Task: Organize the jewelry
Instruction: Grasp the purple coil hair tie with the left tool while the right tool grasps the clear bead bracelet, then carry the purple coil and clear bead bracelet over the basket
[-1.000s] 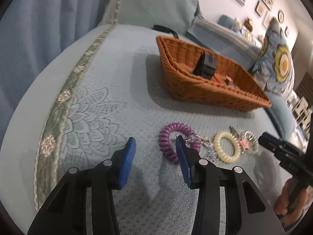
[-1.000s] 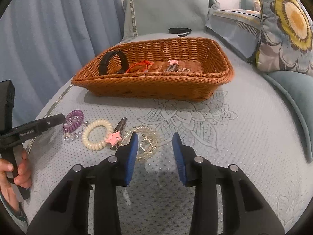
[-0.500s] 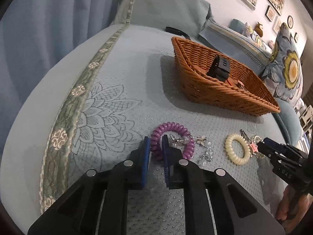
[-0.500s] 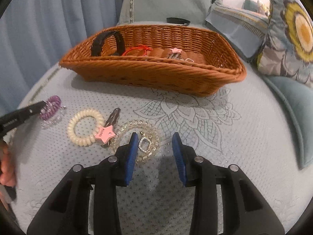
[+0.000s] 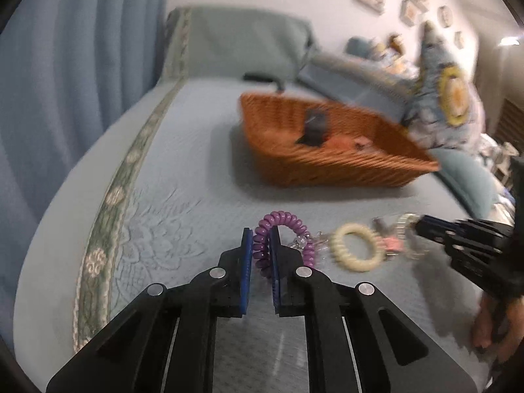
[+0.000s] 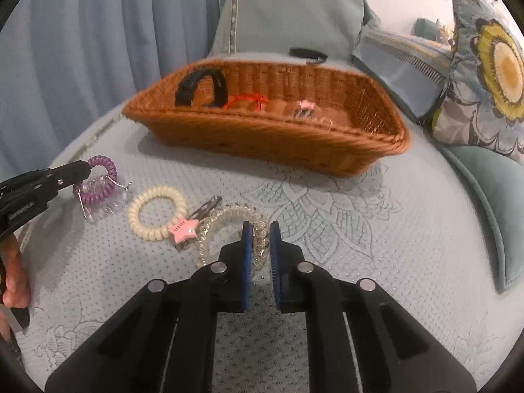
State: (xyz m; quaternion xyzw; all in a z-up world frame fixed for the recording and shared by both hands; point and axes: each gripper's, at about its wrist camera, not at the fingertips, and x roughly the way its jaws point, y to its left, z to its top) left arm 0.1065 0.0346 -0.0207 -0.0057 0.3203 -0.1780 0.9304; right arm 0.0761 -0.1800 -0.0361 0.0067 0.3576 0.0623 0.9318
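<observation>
Two grips on at once: my left gripper (image 5: 261,239) is closed on the purple coil bracelet (image 5: 284,240), pads pinching one side of the loop w/ the rest arcing up and to the right, and my right gripper (image 6: 260,235) is closed on the clear coil bracelet (image 6: 229,229), biting its near-right arc. Both pieces are at the near part of the quilted bedspread (image 6: 376,229), in a row w/ the cream coil bracelet (image 6: 157,213) and the pink star hair clip (image 6: 184,227) between them; the wicker basket (image 6: 271,137) sits further back toward the pillows, apart from the row. Handling, as I judge it: these coils are v. light, springy plastic, so they'll squash under the pads and stretch if dragged, not break. Best hold is across one strand of the loop, as now, not across the whole ring. Purple one looks partly raised, but I can't tell if it's fully clear of the cloth. Some clear beads or a small chain (image 6: 98,193) hang at the purple coil, tangled or just touching, can't say which; that bit is the fragile part and could snag or drop off. The clear coil touches the star clip's end, so it may tug the clip along. Smooth plastic may slip sideways out of flat pads, so I'd keep the squeeze firm and lift slow.
</observation>
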